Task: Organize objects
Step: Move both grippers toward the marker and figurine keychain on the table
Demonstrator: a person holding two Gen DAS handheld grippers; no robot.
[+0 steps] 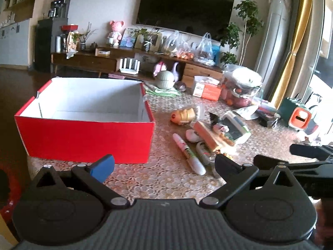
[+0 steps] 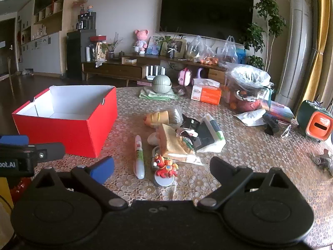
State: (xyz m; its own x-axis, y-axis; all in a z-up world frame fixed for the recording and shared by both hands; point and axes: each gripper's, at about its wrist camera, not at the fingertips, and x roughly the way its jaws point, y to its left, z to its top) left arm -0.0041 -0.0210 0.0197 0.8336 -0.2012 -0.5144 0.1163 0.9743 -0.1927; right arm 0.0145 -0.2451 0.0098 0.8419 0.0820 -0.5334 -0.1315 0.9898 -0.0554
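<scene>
Jaws of both grippers, left gripper (image 1: 164,166) & right gripper (image 2: 162,167), are seen spread wide w/ nothing held, hovering over the worktop's (image 2: 260,145) near edge. Red box (image 2: 68,123) sits at the left edge, apparently empty. Nothing judged sorted yet: marker pen (image 2: 139,156), red horse figurine (image 2: 165,165), snack packets (image 2: 177,145) & yellow toy (image 2: 156,117) are left piled mid-worktop, beside the box. All packing remains.
</scene>
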